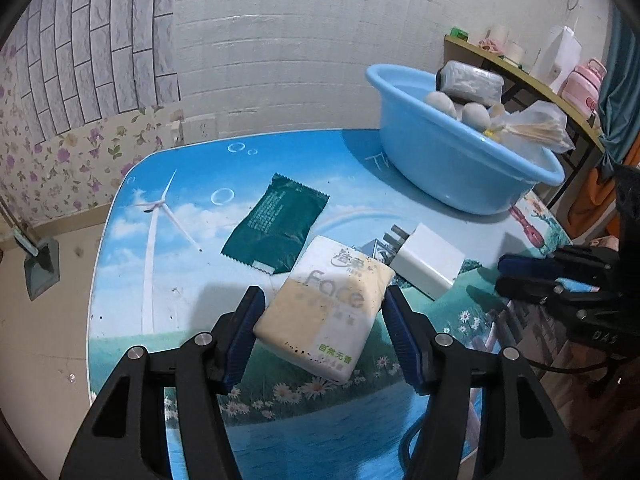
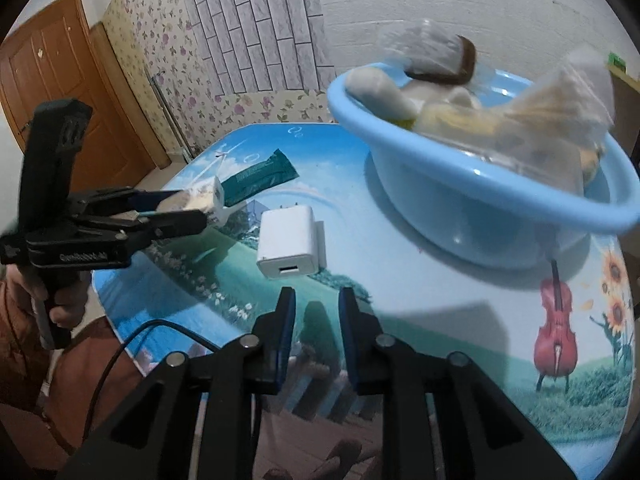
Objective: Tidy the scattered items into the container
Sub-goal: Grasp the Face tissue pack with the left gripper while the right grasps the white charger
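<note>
My left gripper [image 1: 324, 312] is shut on a white and cream tissue pack [image 1: 324, 312], held just above the table; it also shows in the right wrist view [image 2: 188, 202]. A dark green sachet [image 1: 276, 226] and a white charger plug [image 1: 428, 260] lie flat on the table beyond it. The blue plastic basin [image 1: 452, 168] stands at the far right and holds a wrapped pack, pale round items and a bag of sticks. My right gripper [image 2: 314, 304] is slightly open and empty, just short of the charger plug [image 2: 290, 236]. The basin [image 2: 480, 216] is to its right.
The round table [image 1: 168, 288] has a printed landscape top and ends close on the left and front. A shelf [image 1: 520, 68] with a pink bottle stands behind the basin. A wooden door [image 2: 52, 92] is far left. A black cable [image 2: 132, 344] hangs off the table's near edge.
</note>
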The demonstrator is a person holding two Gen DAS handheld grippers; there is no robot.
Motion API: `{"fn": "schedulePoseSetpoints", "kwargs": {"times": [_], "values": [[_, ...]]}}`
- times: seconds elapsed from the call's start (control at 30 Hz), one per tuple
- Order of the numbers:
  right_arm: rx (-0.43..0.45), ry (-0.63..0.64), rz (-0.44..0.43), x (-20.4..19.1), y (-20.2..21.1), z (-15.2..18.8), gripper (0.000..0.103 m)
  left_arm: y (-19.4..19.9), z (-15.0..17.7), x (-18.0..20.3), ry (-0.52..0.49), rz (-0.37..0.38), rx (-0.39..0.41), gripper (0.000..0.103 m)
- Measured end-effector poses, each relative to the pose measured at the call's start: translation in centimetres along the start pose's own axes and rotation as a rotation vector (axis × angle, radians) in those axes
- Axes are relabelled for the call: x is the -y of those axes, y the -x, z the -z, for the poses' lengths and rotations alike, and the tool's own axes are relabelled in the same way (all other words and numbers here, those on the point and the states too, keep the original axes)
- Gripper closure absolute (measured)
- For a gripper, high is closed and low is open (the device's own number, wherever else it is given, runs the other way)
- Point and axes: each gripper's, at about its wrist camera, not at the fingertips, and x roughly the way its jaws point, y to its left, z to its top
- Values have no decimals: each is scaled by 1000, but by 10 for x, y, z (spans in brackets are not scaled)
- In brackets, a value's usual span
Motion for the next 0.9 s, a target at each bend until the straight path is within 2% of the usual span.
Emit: {"fn": "schedulePoseSetpoints", "kwargs": {"times": [0.13, 0.23, 0.3, 0.37, 0.5, 0.67, 0.77, 0.83, 0.9], "values": [[30, 5, -4, -3, 5, -4, 74, -3, 1, -2, 16, -14, -12, 43], [17, 18, -11, -9, -1, -8, 70, -5, 3, -6, 20, -23, -24, 41], [6, 27, -7, -12, -5, -10, 58, -8, 4, -7, 19, -28, -37, 41], [1, 39, -7, -17, -11, -13, 54, -11, 6, -9, 19, -33, -49, 40], [-19, 64, 7, -23, -24, -20, 52, -13, 8, -12, 23, -49, -52, 29], [-59, 66, 2, -25, -41, -25, 52, -14, 8, -11, -4, -53, -44, 27], [-68, 76, 3, -27, -46, -24, 52, -11, 7, -10, -38, -41, -32, 52], [-64, 84, -4, -27, -45, -23, 53, -6, 6, -13, -12, -55, -10, 53], [-59, 88, 7, -25, -43, -22, 64, 0, 2, -16, 14, -48, 16, 53]]}}
